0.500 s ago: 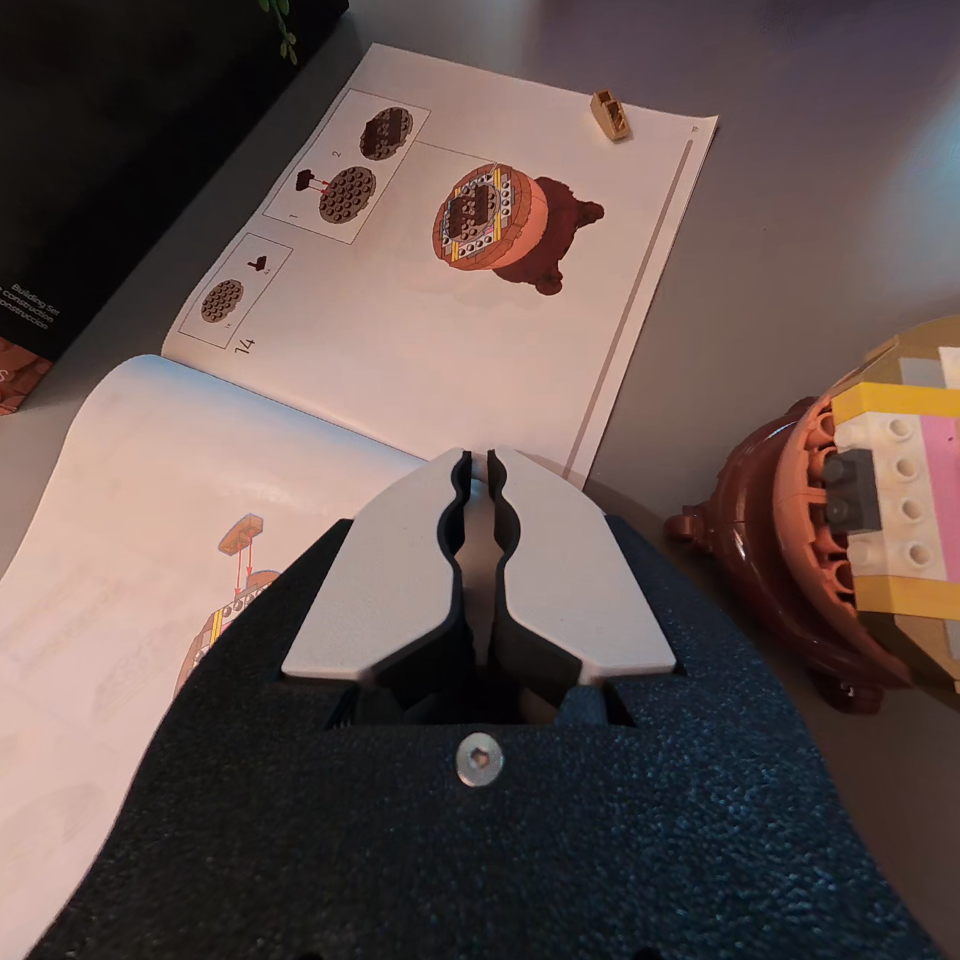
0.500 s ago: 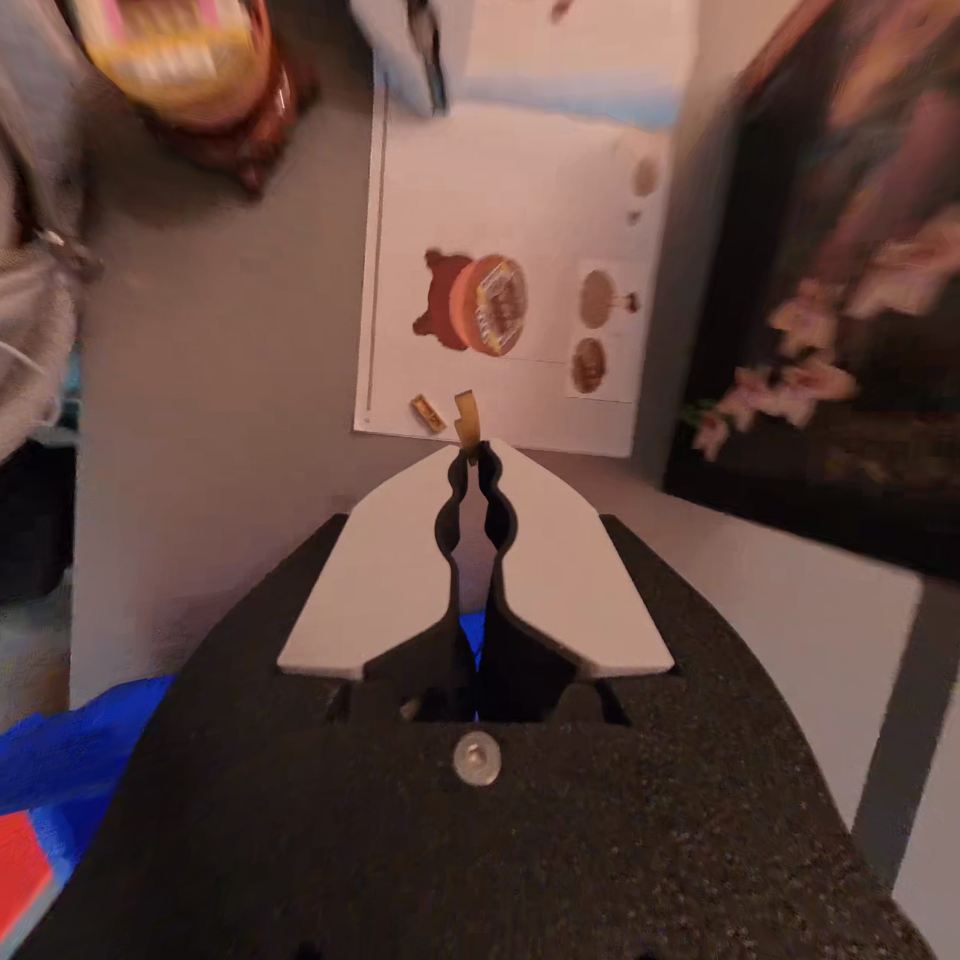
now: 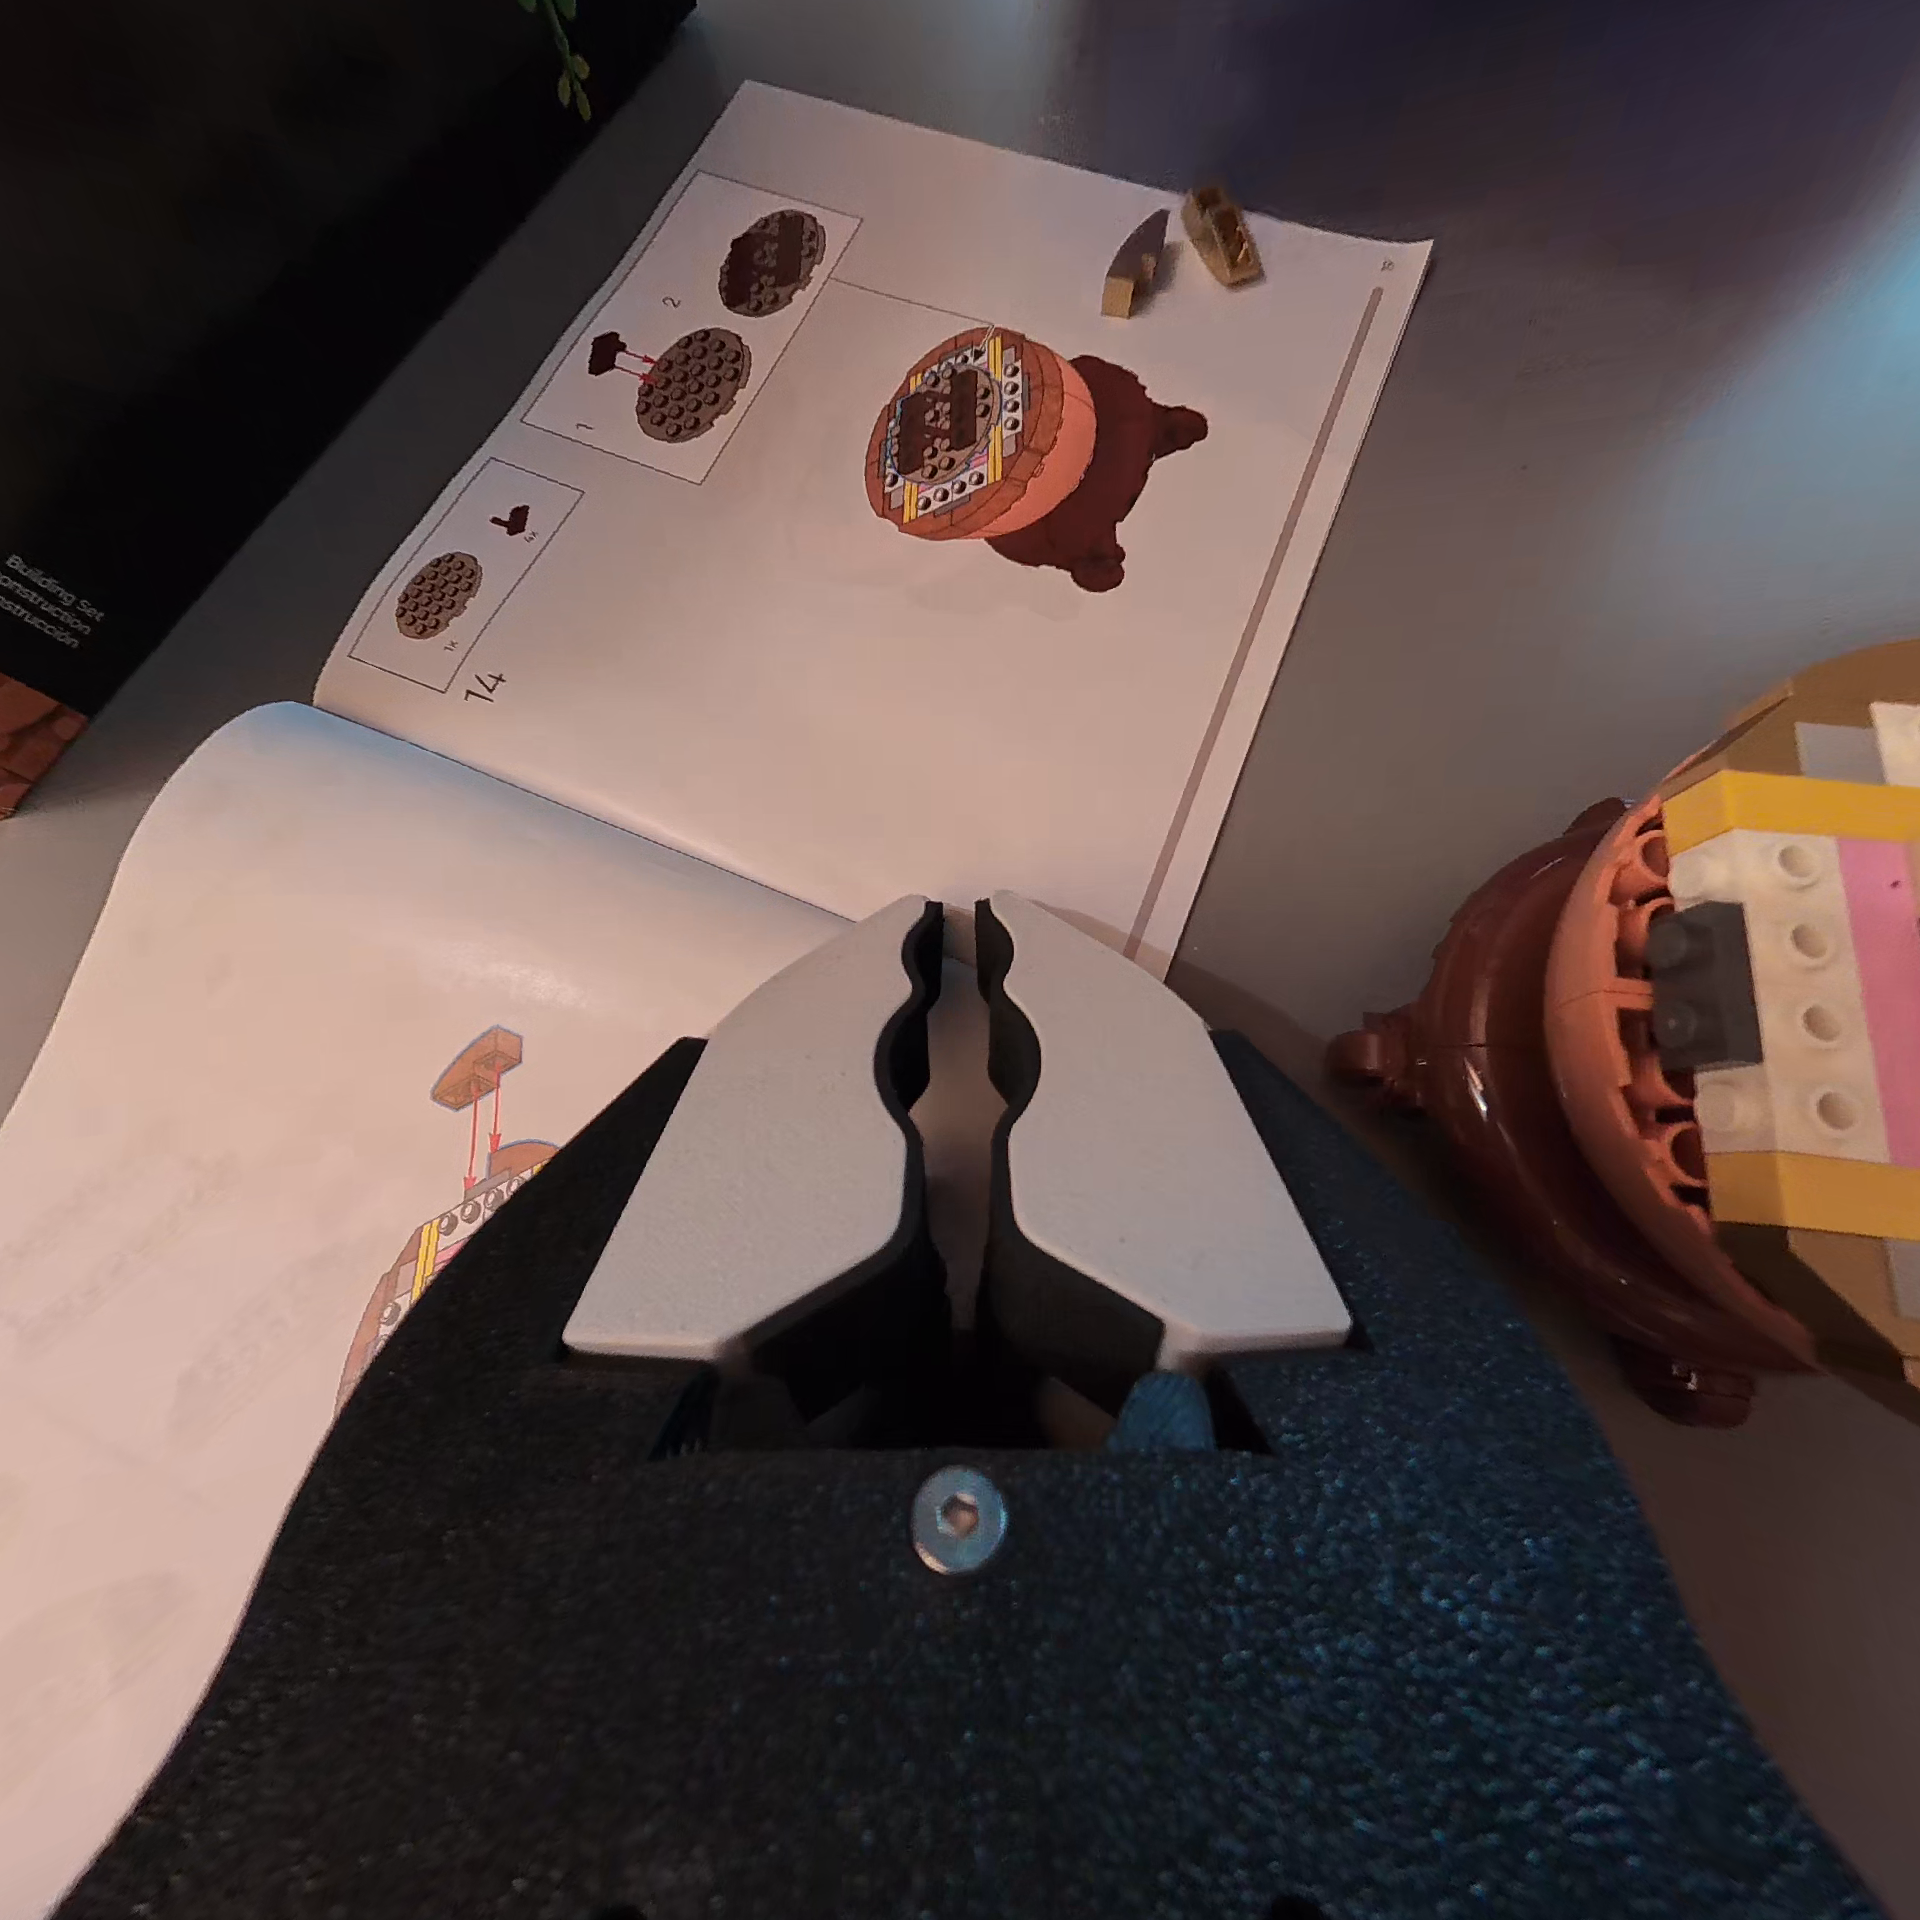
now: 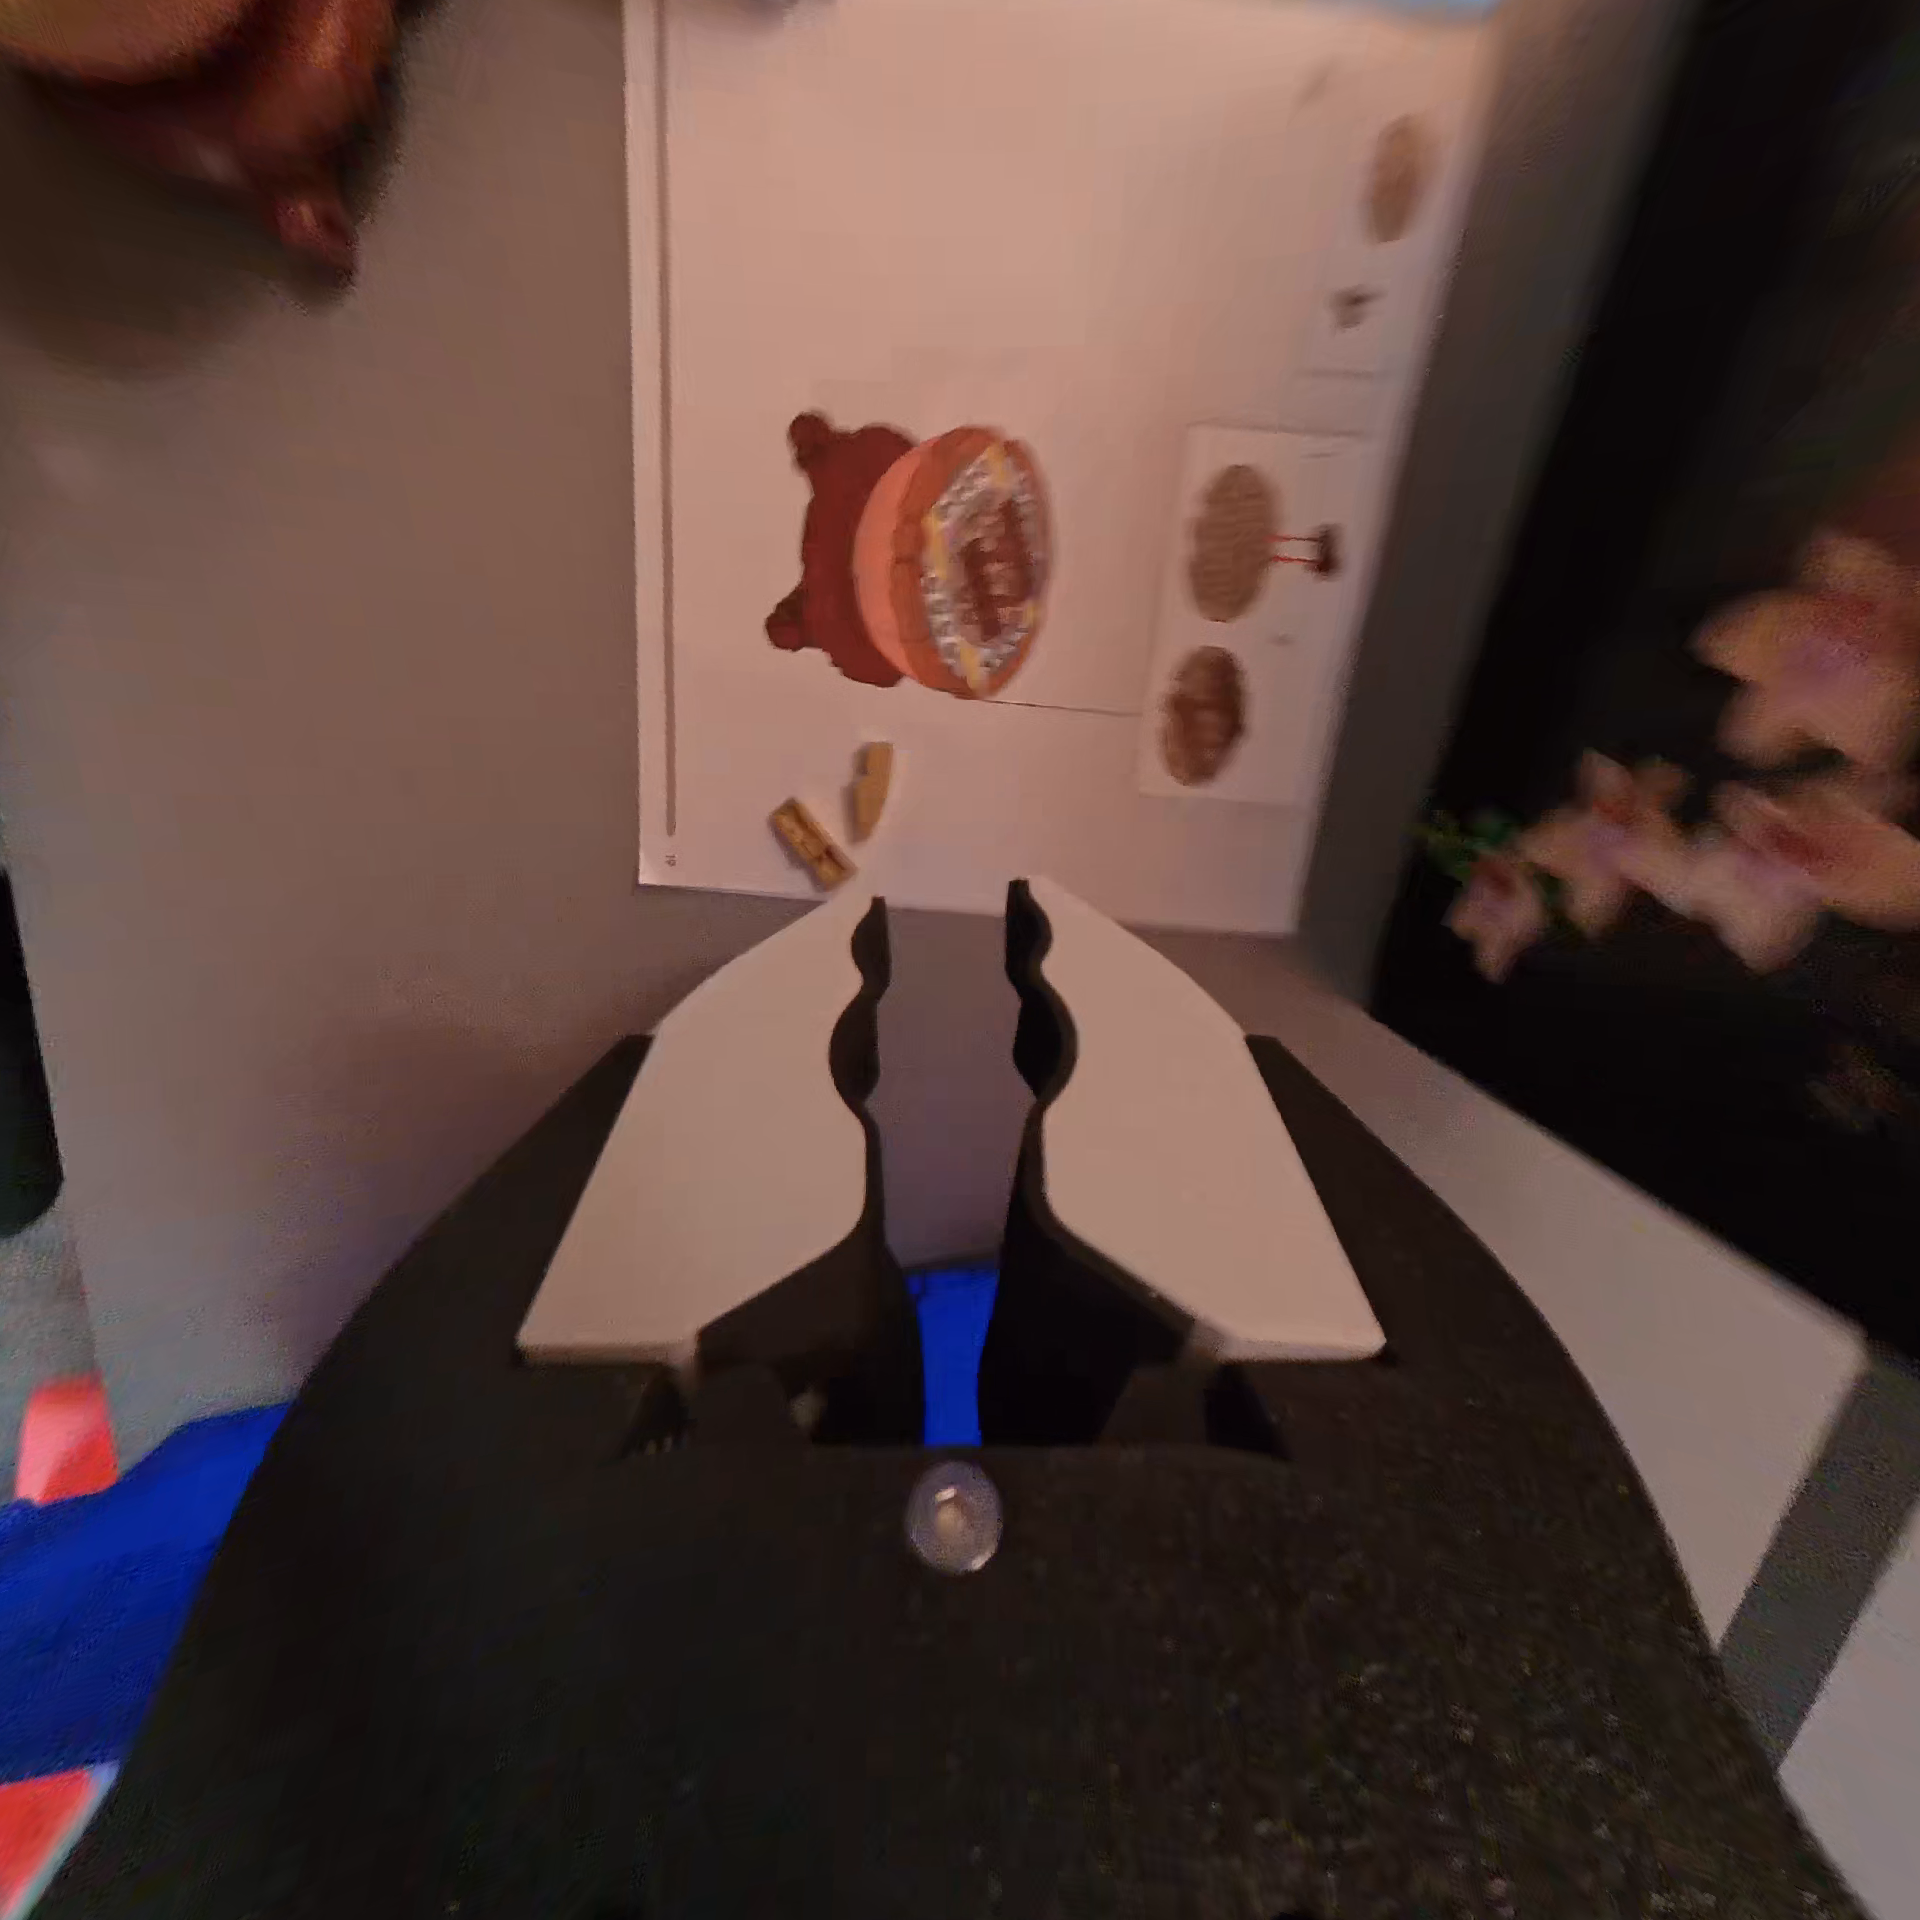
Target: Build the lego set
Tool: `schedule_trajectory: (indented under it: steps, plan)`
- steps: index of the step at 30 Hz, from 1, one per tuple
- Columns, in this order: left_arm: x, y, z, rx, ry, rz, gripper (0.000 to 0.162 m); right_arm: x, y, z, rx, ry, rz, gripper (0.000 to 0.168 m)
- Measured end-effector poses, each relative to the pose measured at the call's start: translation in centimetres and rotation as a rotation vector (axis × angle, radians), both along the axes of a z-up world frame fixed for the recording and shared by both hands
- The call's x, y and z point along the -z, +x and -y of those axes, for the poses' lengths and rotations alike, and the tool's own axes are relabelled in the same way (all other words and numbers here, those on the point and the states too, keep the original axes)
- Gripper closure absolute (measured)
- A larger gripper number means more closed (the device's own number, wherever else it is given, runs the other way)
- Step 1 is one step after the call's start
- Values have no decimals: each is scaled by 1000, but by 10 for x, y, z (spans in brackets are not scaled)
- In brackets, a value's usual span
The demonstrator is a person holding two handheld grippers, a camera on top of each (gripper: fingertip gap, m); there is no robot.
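The left gripper sits clenched and empty over the open white instruction booklet, the right gripper released near two small tan plastic bricks.

You have two small tan bricks lying loose on one open instruction booklet. There is one part-built brown model on the worktop, one dark box beside the booklet, and two grippers.
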State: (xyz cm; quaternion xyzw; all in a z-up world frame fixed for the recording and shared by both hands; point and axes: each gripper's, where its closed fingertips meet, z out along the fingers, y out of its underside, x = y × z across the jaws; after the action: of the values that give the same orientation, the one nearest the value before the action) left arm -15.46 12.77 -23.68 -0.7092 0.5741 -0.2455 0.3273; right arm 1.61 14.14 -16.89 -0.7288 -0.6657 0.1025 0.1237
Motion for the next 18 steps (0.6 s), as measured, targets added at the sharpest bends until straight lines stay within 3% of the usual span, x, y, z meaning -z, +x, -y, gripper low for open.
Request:
schedule_trajectory:
  steps: [4,7,9,13,18]
  plan:
    - [0,0,0,0,13,-2,156,-70,54,-14,219,216,-229,129]
    - [0,0,0,0,19,-4,156,-83,115,-12,396,293,-289,120]
    - [0,0,0,0,18,-3,156,-69,149,-7,526,260,-288,123]
    - [0,0,0,0,2,-1,156,-7,180,8,676,98,-160,125]
    - [0,0,0,0,2,-1,156,36,162,11,464,75,-68,130]
